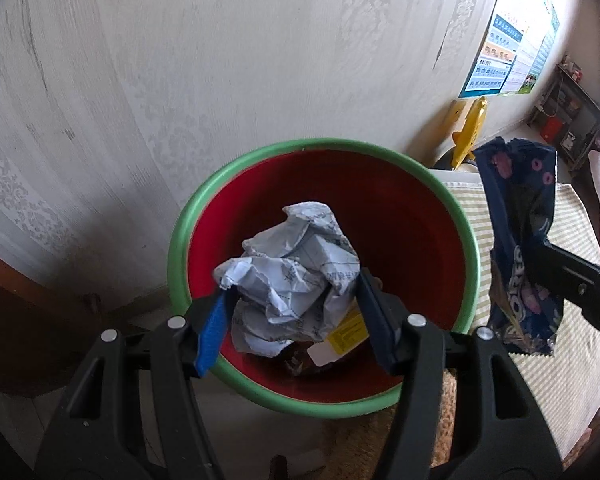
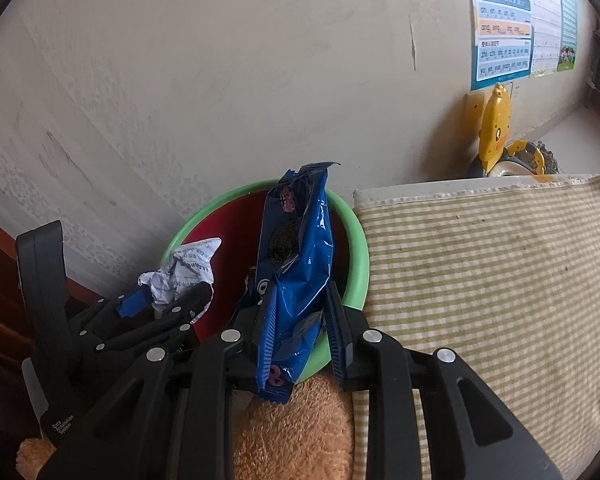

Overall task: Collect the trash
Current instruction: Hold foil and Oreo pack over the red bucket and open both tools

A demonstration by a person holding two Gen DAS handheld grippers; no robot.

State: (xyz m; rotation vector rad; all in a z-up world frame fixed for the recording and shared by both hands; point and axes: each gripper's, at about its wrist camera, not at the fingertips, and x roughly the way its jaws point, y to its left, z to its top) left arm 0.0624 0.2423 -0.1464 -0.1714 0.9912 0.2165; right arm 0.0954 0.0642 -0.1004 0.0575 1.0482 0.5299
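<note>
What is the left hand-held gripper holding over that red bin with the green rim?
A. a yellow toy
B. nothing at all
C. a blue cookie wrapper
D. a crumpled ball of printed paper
D: the left hand-held gripper has a crumpled ball of printed paper pinched between its fingers above the bin, while the blue cookie wrapper is in the right hand-held gripper.

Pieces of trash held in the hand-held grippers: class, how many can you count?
2: crumpled paper in the left hand-held gripper over the bin; blue cookie wrapper in the right one. More lies in the bin, partly hidden.
</note>
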